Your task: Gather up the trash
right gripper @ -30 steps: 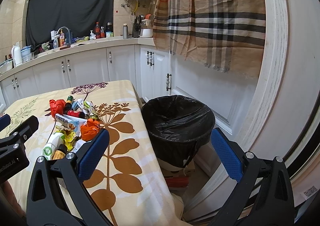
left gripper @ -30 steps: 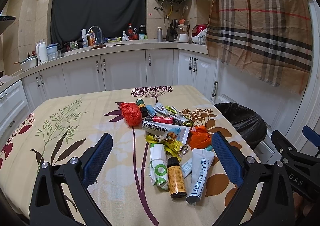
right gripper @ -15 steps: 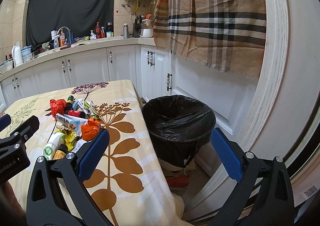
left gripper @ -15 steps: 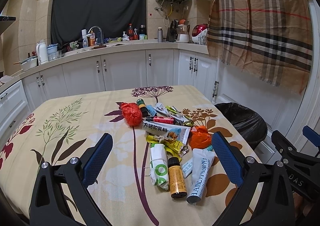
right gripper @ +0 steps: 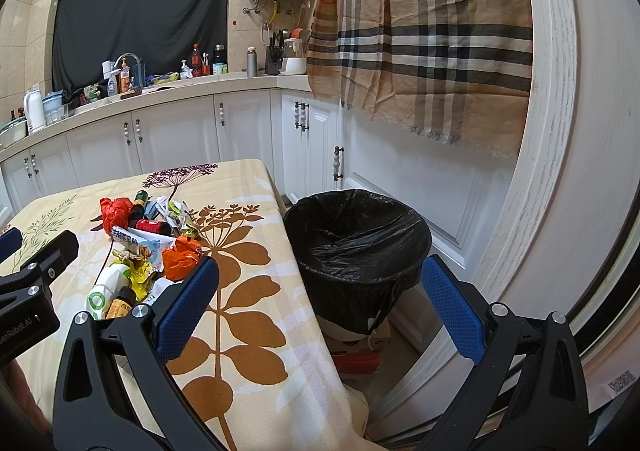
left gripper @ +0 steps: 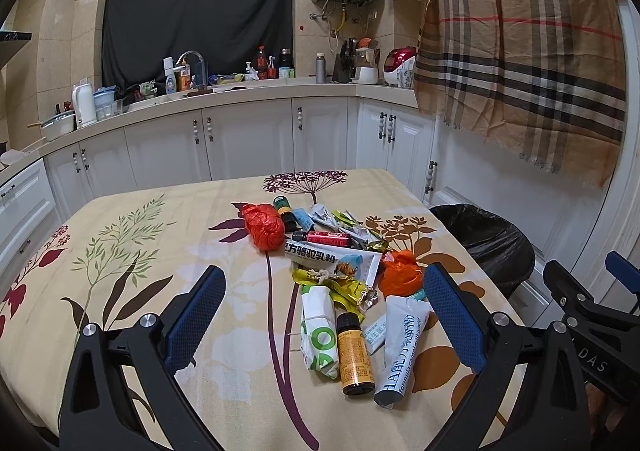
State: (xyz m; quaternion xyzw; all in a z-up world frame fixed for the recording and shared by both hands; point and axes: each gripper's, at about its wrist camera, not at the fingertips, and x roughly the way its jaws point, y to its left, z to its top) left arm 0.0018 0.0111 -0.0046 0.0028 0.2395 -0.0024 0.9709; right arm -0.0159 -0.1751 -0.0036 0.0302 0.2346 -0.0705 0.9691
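Note:
A heap of trash lies on the floral tablecloth (left gripper: pixel 132 251): a red crumpled bag (left gripper: pixel 263 226), an orange crumpled bag (left gripper: pixel 400 275), a white tube (left gripper: pixel 402 351), a small amber bottle (left gripper: pixel 354 353), a green-and-white wrapper (left gripper: pixel 318 327) and a long white packet (left gripper: pixel 328 257). My left gripper (left gripper: pixel 324 311) hovers open over the near end of the heap, holding nothing. A bin lined with a black bag (right gripper: pixel 356 243) stands on the floor right of the table. My right gripper (right gripper: pixel 318 303) is open and empty, straddling the table edge and the bin.
White kitchen cabinets (left gripper: pixel 248 139) and a cluttered counter (left gripper: pixel 224 87) run along the back. A plaid cloth (right gripper: pixel 424 39) hangs over the door on the right. A red-and-white box (right gripper: pixel 356 355) sits under the bin. The tablecloth's left half (left gripper: pixel 100 235) carries no items.

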